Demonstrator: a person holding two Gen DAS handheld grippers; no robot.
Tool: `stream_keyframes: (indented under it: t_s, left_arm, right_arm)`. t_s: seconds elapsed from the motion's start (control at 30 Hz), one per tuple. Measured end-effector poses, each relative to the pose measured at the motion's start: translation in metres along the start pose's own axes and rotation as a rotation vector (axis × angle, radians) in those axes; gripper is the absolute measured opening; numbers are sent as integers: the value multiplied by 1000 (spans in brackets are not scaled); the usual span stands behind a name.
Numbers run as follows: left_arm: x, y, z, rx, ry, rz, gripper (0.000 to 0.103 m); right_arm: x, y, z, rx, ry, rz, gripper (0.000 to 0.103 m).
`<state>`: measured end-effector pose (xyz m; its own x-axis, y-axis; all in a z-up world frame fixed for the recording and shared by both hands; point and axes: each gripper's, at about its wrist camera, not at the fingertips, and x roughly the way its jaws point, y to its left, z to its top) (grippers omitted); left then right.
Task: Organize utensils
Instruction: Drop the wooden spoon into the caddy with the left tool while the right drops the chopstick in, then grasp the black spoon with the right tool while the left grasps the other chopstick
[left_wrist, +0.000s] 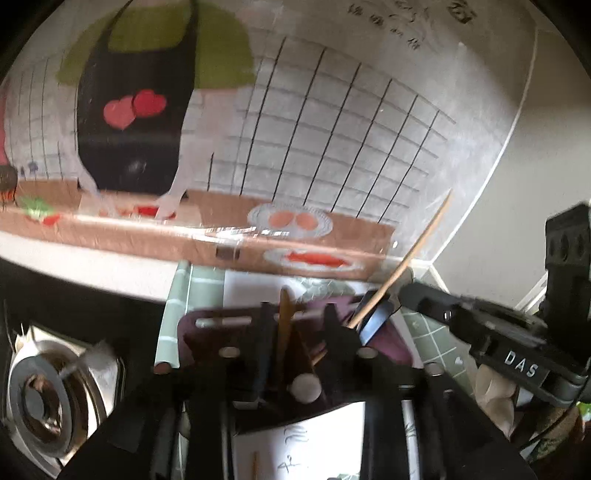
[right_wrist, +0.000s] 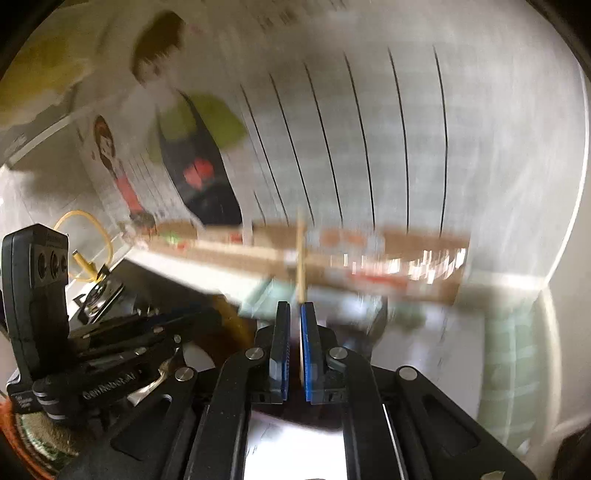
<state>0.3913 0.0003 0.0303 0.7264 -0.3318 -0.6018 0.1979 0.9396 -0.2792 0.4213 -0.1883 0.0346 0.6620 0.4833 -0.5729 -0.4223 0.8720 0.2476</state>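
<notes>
In the left wrist view my left gripper is shut around the rim of a dark purple utensil holder that holds a brown wooden utensil. My right gripper comes in from the right, shut on a thin wooden chopstick that slants up from the holder's right side. In the right wrist view the right gripper has blue pads nearly closed on the chopstick, which stands upright. The left gripper's body shows at lower left. The view is motion-blurred.
A wall poster of a kitchen scene stands close behind. A green checked mat and white paper lie on the counter. A steel sink drain sits at lower left. A yellow cable lies left.
</notes>
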Motion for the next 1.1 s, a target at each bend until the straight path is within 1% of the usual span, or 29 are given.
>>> stream_keyframes:
  t_s: [0.03,0.07,0.13,0.17,0.23,0.3,0.33,0.4,0.47,0.5,0.57,0.6,0.67,0.7,0.77,0.8,0.87,1.0,1.03,1.07,1.1]
  left_arm:
    - [-3,0,0,-9,0,-3,35]
    - [-9,0,1,-20,-7,-9,35]
    - [-26,-5,2,-32,-33,-15,36]
    - [-38,-8,1,-29,-50,-20,37]
    - [-61,-14,-3,-20,-73,-16,41]
    - [-82,-19,-14,-17,-85,-22,44]
    - [-89,-21,-19,-16,-85,-22,45]
    - [-103,-25,-40,-3,-78,-1,47]
    - [-109,-26,-59,19,-59,30,47]
    - [-110,-26,-74,32,-39,49,48]
    - [-109,-23,-96,46,-1,71,48]
    - [-107,-20,-109,49,26,84,48]
    - [-100,-12,-132,32,88,105,48]
    - [-97,-5,-145,9,120,112,48]
    - [-97,5,-161,-32,149,119,48]
    - [-98,11,-170,-62,159,125,48]
    - [-100,16,-180,-90,166,133,48]
    - [-104,20,-189,-109,172,140,48]
    - [-105,21,-189,-113,172,143,48]
    - [-106,22,-189,-116,172,146,48]
    - [-107,22,-188,-119,171,148,48]
  right_arm:
    - [0,-2,-4,3,22,-15,8]
    - [-5,-2,-7,-8,24,-43,9]
    - [-24,-1,-11,-33,4,-70,9]
    - [-39,-1,-14,-46,-15,-65,9]
    - [-63,-3,-18,-65,-34,-41,12]
    - [-82,1,-26,-84,-28,-21,17]
    - [-91,4,-35,-95,-3,7,20]
    - [-97,5,-53,-106,68,68,20]
    - [-99,6,-81,-120,159,110,20]
    - [-97,7,-92,-131,193,117,20]
    - [-96,11,-128,-192,291,105,20]
    - [-95,14,-144,-224,323,90,20]
    - [-92,18,-176,-274,387,66,20]
    - [-90,19,-188,-281,413,68,20]
    - [-88,19,-211,-273,456,79,20]
    - [-87,18,-219,-265,468,81,20]
    - [-84,17,-230,-251,477,71,20]
    - [-74,12,-243,-223,481,44,20]
    - [-75,14,-244,-232,450,40,22]
    - [-74,17,-242,-239,445,32,24]
    - [-72,20,-242,-252,434,21,24]
